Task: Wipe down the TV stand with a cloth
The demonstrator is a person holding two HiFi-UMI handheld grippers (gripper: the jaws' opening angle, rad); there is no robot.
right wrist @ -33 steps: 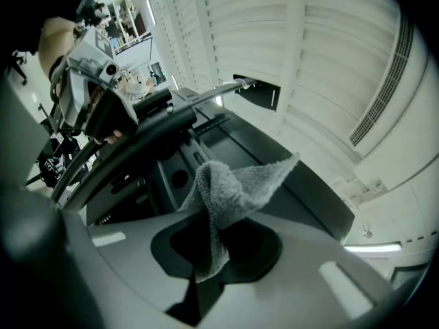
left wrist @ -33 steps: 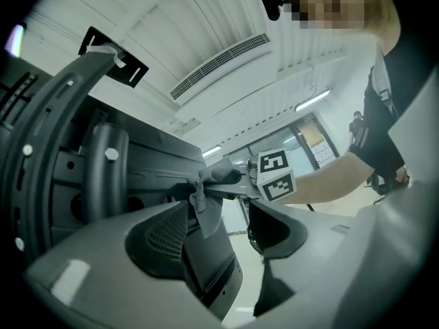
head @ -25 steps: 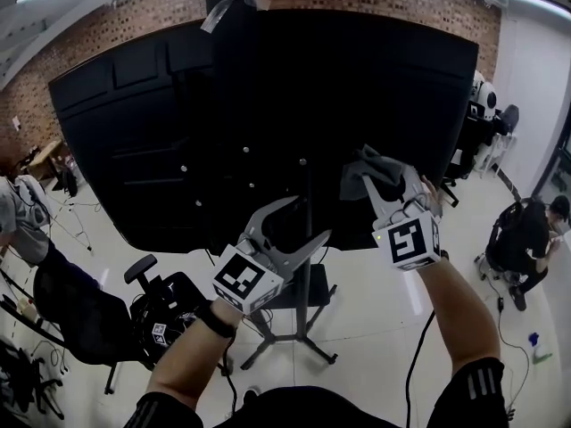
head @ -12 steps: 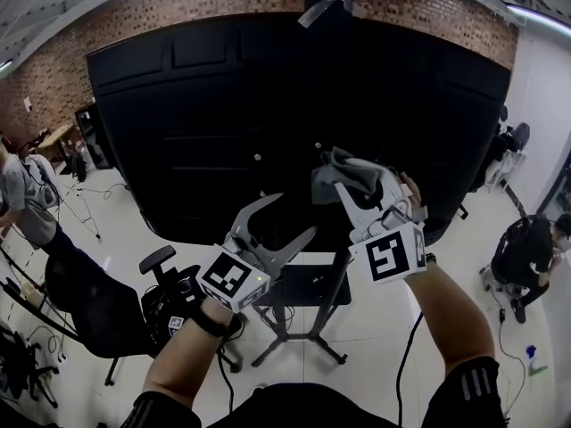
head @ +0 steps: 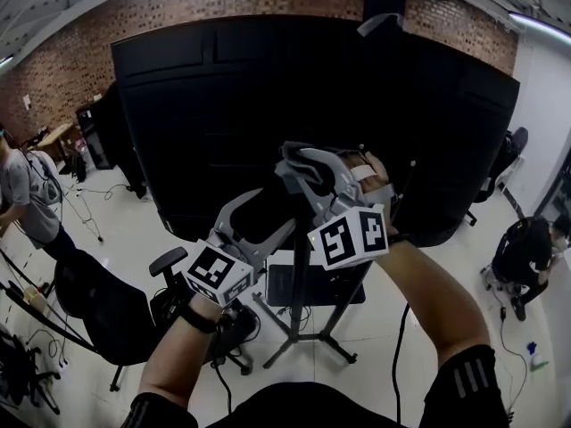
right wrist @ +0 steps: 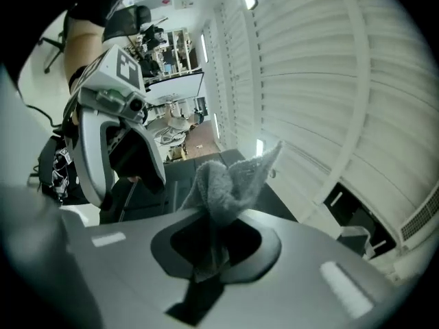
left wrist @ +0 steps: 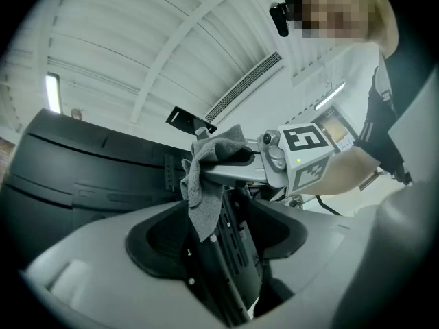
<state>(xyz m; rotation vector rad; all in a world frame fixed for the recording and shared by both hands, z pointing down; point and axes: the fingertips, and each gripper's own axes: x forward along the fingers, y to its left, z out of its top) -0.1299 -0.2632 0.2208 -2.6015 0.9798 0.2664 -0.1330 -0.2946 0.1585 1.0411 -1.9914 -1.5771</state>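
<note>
TV stand, a black metal frame with a central pole, a small dark shelf and splayed legs (head: 301, 315), stands on the pale floor (head: 384, 328) in the lower middle of the head view. It carries a large black flat-panel TV (head: 223, 123), whose back fills the upper middle of that frame.

As for progress, nothing shows which parts have been cleaned. No surface looks visibly wiped or streaked, and the shelf and legs sit low in the frame, well apart from both tools. My judgement is that most or all of the wiping is left to do, or at least the lower parts.

The right gripper (head: 297, 168) is raised at the centre of the head view, in front of the TV's back. Its jaws are clamped on a crumpled grey cloth (right wrist: 230, 177), which bunches out past the tips with one corner hanging free. In the left gripper view the cloth hangs just beside the stand's perforated black column (left wrist: 230, 252). Whether it touches the column cannot be told.

The left gripper (head: 266, 214) is lower and to the left. Its jaws stand wide apart with nothing held, and only the column shows beyond the gap.
</note>
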